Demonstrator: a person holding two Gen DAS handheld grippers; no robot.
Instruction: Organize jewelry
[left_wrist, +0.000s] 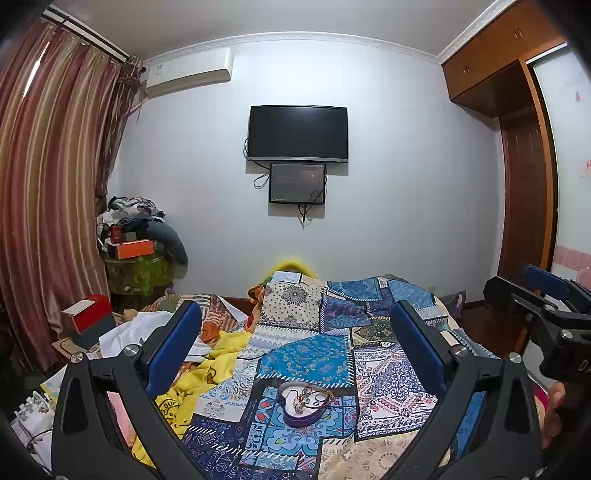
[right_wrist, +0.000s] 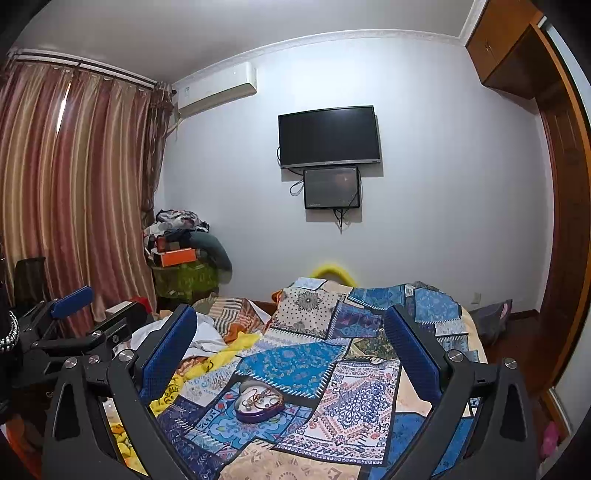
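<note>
A purple heart-shaped jewelry box (left_wrist: 303, 405) lies open on the patchwork bedspread (left_wrist: 388, 384), with a tangle of rings and cords (left_wrist: 312, 397) inside. It also shows in the right wrist view (right_wrist: 259, 401). My left gripper (left_wrist: 295, 332) is open and empty, raised above and behind the box. My right gripper (right_wrist: 291, 332) is open and empty too, at a similar height. The right gripper appears at the right edge of the left wrist view (left_wrist: 546, 306); the left gripper appears at the left of the right wrist view (right_wrist: 74, 317).
Yellow and white cloths (left_wrist: 207, 365) lie crumpled left of the box. A red and white box (left_wrist: 88, 314) sits at the bed's left side. A pile of clothes and boxes (left_wrist: 136, 236) stands in the corner by the curtain. A wardrobe (left_wrist: 524, 184) is on the right.
</note>
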